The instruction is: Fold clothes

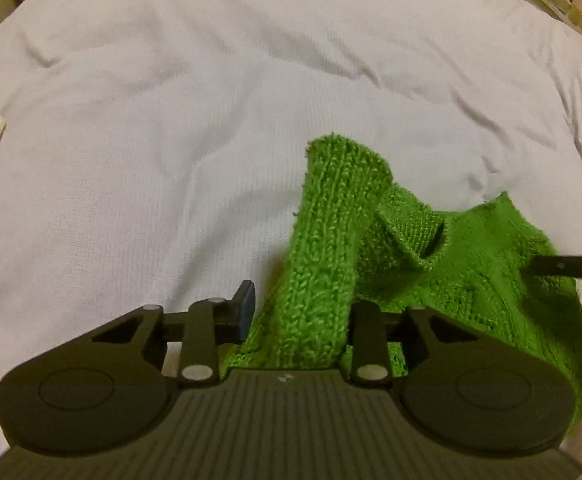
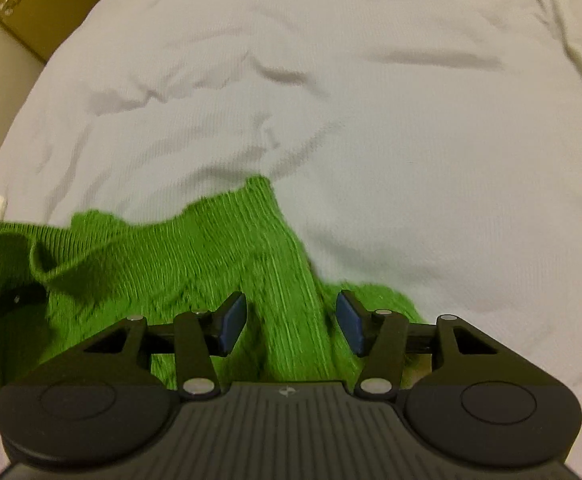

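Knit (image 1: 323,248), green, lies on the white sheet (image 1: 171,128), bunched and partly raised; a ribbed band stands up between the left gripper's (image 1: 297,316) jaws. One blue pad shows there; the other is hidden by cloth, so whether that gripper clamps the band cannot be told. Right gripper (image 2: 291,322) stands with jaws parted, a ridge of knit running between the pads without being pinched. Edges are uneven, with no square folded shape visible. Judgement: folding is not complete; flattening and squaring remain.
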A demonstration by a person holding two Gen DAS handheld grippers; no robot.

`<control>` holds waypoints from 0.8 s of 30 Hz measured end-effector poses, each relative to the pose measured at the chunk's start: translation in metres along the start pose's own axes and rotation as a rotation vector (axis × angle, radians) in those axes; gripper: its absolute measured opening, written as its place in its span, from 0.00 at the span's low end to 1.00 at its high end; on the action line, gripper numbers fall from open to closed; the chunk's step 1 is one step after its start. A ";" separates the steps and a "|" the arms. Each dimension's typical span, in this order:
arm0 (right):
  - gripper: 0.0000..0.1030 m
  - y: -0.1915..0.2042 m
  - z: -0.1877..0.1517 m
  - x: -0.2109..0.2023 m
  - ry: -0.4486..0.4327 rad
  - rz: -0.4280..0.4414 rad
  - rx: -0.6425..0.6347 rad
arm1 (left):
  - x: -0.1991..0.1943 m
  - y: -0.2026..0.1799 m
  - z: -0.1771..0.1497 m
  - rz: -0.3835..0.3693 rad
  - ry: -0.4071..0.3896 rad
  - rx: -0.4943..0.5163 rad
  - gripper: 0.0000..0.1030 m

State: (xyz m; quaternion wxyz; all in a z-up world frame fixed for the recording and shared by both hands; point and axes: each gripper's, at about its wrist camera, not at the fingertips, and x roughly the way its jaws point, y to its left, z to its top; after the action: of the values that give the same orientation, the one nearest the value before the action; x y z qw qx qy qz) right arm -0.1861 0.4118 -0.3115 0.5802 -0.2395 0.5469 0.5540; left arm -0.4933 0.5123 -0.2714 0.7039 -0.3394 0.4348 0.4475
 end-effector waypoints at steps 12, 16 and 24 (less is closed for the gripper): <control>0.08 0.020 -0.010 -0.049 -0.093 0.042 -0.007 | -0.062 0.006 -0.006 -0.039 -0.108 -0.071 0.07; 0.08 0.022 -0.014 -0.096 -0.171 0.059 0.004 | -0.115 0.013 0.011 -0.115 -0.195 -0.064 0.07; 0.07 0.035 0.043 -0.260 -0.553 0.095 -0.075 | -0.271 -0.003 0.096 -0.260 -0.609 0.068 0.06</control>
State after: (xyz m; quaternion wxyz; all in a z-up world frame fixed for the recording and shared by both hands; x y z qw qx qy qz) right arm -0.1470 0.3602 -0.0542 0.6715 -0.0749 0.3576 0.6446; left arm -0.5212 0.5040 0.0152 0.8638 -0.2191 0.1723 0.4198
